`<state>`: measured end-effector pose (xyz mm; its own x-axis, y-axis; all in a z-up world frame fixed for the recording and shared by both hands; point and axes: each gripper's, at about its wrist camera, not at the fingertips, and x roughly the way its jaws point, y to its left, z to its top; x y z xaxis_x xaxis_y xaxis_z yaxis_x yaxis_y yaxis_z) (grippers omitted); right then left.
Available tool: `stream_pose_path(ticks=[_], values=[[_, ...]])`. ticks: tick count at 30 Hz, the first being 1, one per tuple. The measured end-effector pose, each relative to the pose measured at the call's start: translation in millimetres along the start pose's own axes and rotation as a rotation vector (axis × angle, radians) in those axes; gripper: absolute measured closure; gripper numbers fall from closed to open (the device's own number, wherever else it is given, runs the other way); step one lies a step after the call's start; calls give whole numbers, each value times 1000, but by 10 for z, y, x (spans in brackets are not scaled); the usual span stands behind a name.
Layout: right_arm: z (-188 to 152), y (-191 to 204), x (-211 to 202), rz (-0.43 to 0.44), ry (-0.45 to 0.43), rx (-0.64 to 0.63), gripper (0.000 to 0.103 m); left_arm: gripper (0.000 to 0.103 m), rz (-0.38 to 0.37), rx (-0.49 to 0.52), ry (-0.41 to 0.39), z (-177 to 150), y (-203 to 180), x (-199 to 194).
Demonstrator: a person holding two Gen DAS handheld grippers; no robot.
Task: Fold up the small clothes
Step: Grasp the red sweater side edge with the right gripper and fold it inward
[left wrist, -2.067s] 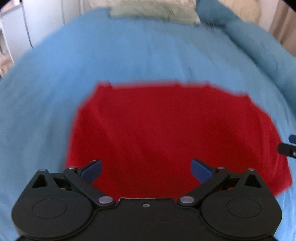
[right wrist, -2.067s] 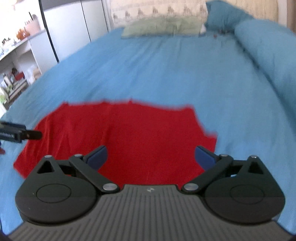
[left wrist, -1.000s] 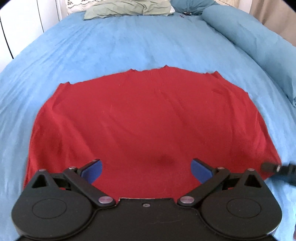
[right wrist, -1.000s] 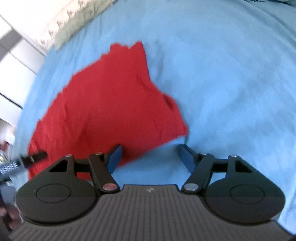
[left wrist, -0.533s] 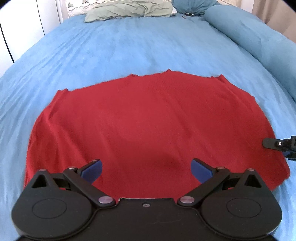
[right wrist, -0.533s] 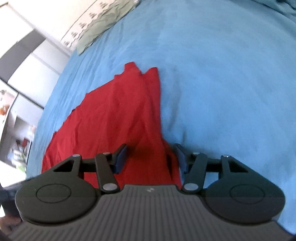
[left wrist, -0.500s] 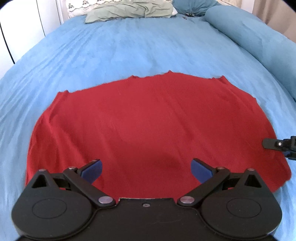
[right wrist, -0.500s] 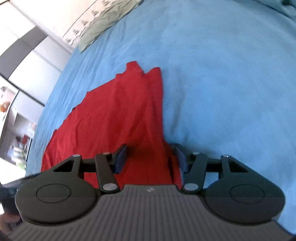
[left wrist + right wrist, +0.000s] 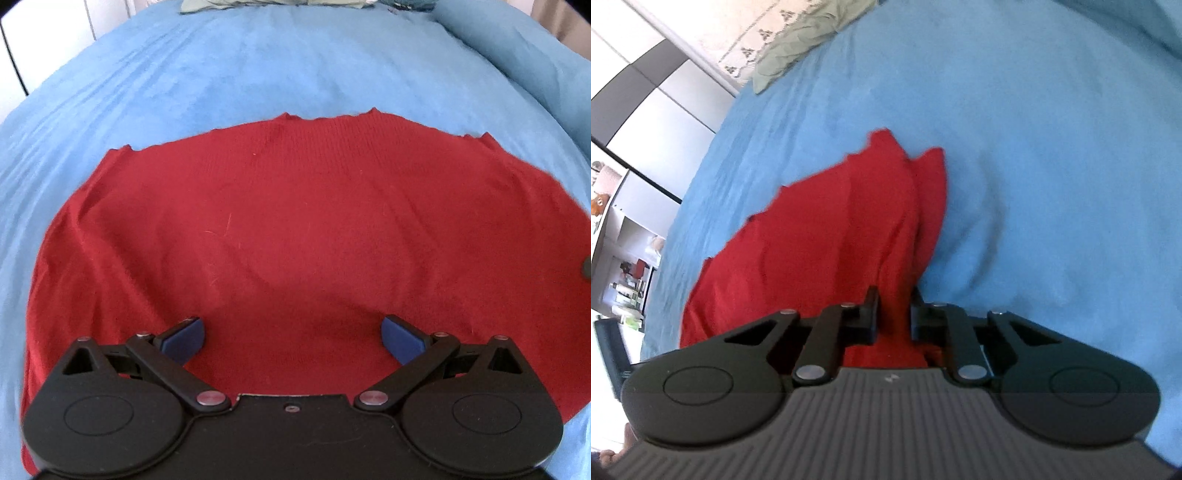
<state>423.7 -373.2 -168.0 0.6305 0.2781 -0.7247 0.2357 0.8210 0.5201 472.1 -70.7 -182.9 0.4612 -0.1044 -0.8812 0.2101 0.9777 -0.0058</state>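
A red garment (image 9: 295,229) lies spread flat on a blue bedspread (image 9: 295,62). My left gripper (image 9: 291,336) is open, its blue pads wide apart, low over the garment's near edge. My right gripper (image 9: 894,314) is shut on the garment's right edge; the red cloth (image 9: 849,221) is bunched between its jaws and lifts in a ridge away from the bed. A dark tip of the right gripper (image 9: 586,266) shows at the right edge of the left wrist view.
Green pillows (image 9: 273,5) lie at the head of the bed, also in the right wrist view (image 9: 809,33). A rolled blue duvet (image 9: 524,51) runs along the right. White wardrobe doors (image 9: 653,133) and shelves (image 9: 624,258) stand to the left.
My right gripper has closed on the garment's right edge and the cloth now rises in a fold. My left gripper has moved closer over the garment and stays open.
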Motion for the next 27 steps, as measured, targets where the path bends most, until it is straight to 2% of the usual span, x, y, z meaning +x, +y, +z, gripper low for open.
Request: stream_pose_path(ticks=[3,7,12,16,20,24,27], values=[[59,287,-126,41,-17,-31,74,0,-7,-3,19,67,61,-79],[159,882,-221,94,-24,-119,75,0,8,-54,-12,125,378,-340],[131,1814,-160,170,-14,-251,76,0,60,-106,-56,59,1039,-726],[-158,2637,138,212,33,-386,76,0,103,-156,-57,-172,1662,-904],[-693,3237,714,181,130,-527,76,0,125,-201,-31,-500,2213,-951],[-1290,3432,1375,50,218,-640,76,0,133,-219,-9,-753,2522,-944],[-1429,3460,1464,24,194,-648,71,0,127,-202,-9,-870,2605,-966]])
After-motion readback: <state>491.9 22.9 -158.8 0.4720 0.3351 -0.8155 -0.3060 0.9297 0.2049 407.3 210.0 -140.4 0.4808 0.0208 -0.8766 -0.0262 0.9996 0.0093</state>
